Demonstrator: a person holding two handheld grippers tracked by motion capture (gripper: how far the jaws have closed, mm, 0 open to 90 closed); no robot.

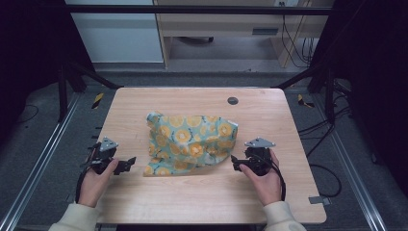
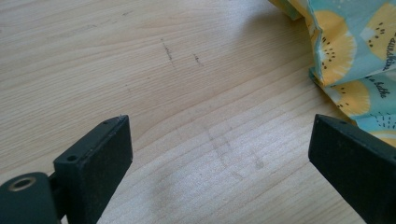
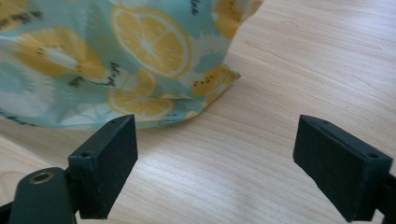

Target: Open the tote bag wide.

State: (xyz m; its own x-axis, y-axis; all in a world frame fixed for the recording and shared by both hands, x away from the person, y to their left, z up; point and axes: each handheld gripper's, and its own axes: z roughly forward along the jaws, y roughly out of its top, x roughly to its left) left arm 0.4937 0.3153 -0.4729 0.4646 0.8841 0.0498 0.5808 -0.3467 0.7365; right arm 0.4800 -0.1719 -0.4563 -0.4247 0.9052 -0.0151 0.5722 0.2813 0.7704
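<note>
A crumpled teal cloth printed with orange and yellow fruit slices (image 1: 192, 142) lies in the middle of the wooden table (image 1: 192, 101). My left gripper (image 1: 131, 162) rests low at the cloth's lower left corner, open, with only bare wood between its jaws; the cloth (image 2: 359, 60) lies ahead to the right in the left gripper view. My right gripper (image 1: 233, 161) is held just off the cloth's right edge, open and holding nothing. In the right gripper view the cloth's edge (image 3: 140, 60) lies just beyond the jaws.
A dark round grommet (image 1: 233, 100) is set in the table near its far edge. A small metal clip (image 1: 319, 199) sits at the table's front right edge. Black frame posts stand beside the table, and cables lie on the floor at the right.
</note>
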